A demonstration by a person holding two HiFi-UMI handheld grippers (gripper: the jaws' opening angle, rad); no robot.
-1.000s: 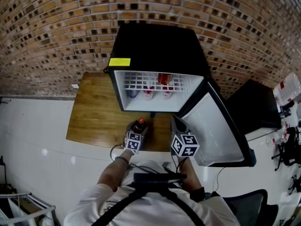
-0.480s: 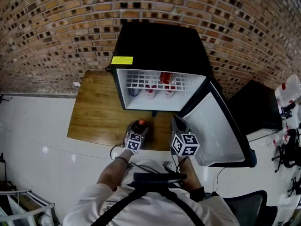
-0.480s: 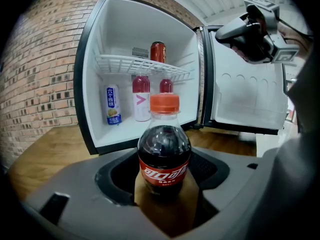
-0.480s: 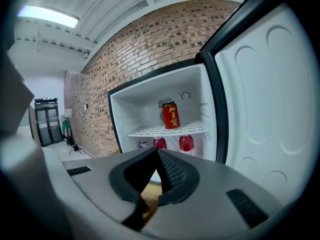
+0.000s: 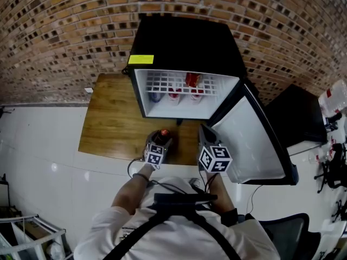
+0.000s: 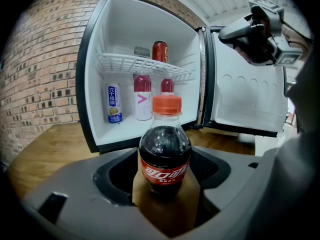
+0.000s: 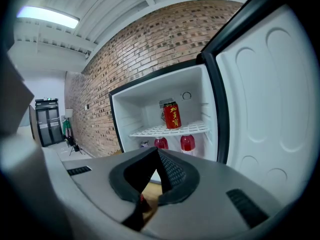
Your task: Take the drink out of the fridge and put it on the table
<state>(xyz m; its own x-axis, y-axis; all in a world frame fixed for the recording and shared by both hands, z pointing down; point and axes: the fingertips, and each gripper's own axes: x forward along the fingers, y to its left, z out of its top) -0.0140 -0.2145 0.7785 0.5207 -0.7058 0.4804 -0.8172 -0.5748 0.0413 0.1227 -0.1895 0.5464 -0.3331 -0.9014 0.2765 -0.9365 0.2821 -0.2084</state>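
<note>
From my head view, I stand at the counter (image 5: 111, 129) in front of the little black fridge (image 5: 187, 42). Its door (image 5: 246, 140) hangs wide open on my right. The cola bottle (image 5: 162, 134) is out of the fridge. It stands on the wood near my edge of the counter, right at the tip of my left tool (image 5: 159, 143). My right tool (image 5: 205, 137) hangs beside it, close to the door. I think it waits there to push the door shut.

In the left gripper view, the cola bottle (image 6: 165, 154) stands up straight on the counter between the two jaws of my left tool (image 6: 165, 173). The jaws are wide and are opening. I see a bit of wood on each side of the bottle, so I think the pads no longer squeeze it. The bottle stands by itself, so this looks like letting go. Behind it, other drinks stay in the fridge, with a red can (image 6: 160, 51) on the shelf.

In the right gripper view, the jaws of my right tool (image 7: 157, 151) come together at the tips. Nothing is between them. They point at the open fridge.
</note>
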